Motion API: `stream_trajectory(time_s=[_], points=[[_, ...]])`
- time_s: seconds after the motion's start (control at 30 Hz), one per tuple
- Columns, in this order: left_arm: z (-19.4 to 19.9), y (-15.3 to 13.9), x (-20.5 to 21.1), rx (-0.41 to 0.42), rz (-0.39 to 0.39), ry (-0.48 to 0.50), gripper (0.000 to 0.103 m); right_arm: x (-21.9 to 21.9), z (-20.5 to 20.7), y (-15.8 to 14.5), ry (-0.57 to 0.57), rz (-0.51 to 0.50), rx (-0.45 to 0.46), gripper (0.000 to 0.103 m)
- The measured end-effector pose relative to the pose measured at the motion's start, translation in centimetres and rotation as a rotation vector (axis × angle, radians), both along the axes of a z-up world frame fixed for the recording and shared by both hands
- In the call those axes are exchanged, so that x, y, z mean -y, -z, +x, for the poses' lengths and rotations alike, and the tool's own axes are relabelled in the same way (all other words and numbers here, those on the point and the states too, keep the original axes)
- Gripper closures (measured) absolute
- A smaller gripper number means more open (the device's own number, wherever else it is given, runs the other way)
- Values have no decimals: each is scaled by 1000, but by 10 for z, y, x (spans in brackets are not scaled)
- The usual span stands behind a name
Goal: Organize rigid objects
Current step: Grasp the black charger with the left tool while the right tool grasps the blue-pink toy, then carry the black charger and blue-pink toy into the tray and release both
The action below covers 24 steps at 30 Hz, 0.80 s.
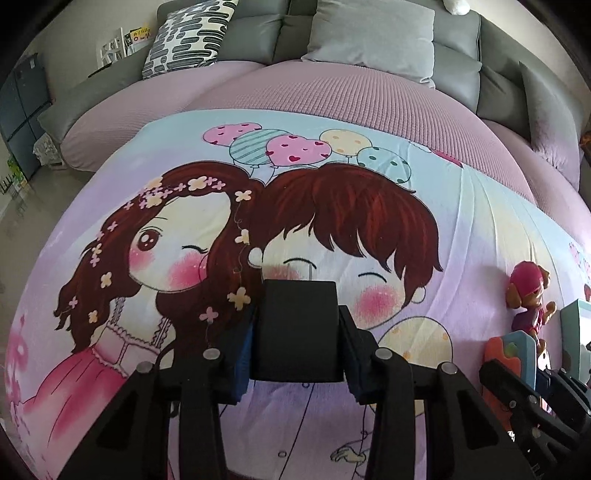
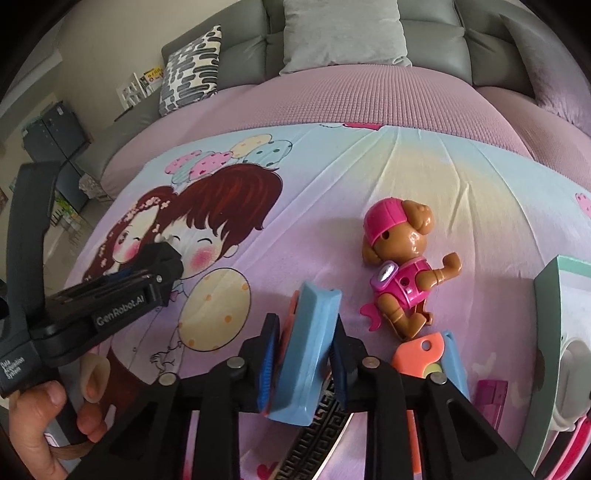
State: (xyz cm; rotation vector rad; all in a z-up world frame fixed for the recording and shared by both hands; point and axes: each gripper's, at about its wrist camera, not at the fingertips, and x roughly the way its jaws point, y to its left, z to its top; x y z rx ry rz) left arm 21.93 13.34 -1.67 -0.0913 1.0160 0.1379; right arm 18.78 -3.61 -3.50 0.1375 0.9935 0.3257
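My left gripper (image 1: 297, 354) is shut on a small black box (image 1: 297, 314), its blue pads against the box's two sides, just above the cartoon-print sheet (image 1: 184, 258). The right wrist view shows that same gripper (image 2: 147, 280) at the left, with the black box (image 2: 162, 254) at its tip and a hand (image 2: 40, 413) on its handle. My right gripper (image 2: 304, 362) is shut on a light blue toy block (image 2: 306, 343) with an orange part behind it. A brown toy dog (image 2: 399, 266) in a pink cap lies on its back just right of the block.
A second orange and blue toy piece (image 2: 428, 354), a small pink item (image 2: 487, 398) and a teal and white box (image 2: 561, 295) lie at the right. A black patterned band (image 2: 317, 443) shows under the right gripper. Grey sofa cushions (image 1: 369, 33) stand behind.
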Motion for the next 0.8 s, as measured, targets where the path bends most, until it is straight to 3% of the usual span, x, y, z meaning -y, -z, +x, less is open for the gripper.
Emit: stream_trajectory(time_s=[0.3,0.33,0.37,0.57,0.7,0.77,0.8], points=[[-29,-28,4,53,-46,-49,65,15,-18,-24,17,81,41,81],[-33,-33,6,66,-52,-51,98,17,-21,-28,21,88,49,81],[-35,-37,7,73,-61,-52,103,19,-24,-32,22,90,56,81],[-50,-49,17,82,-57,-45,103,34,-40,-46,38,124,73,81],[-59,-41,13,59,-85,-65,101,45,-52,-52,51,125,92,81],[-57,-31,6,23,-118,-84,90,51,-59,-53,61,129,90,81],[-57,-27,5,11,-119,-89,75,53,-61,-52,64,134,87,81]])
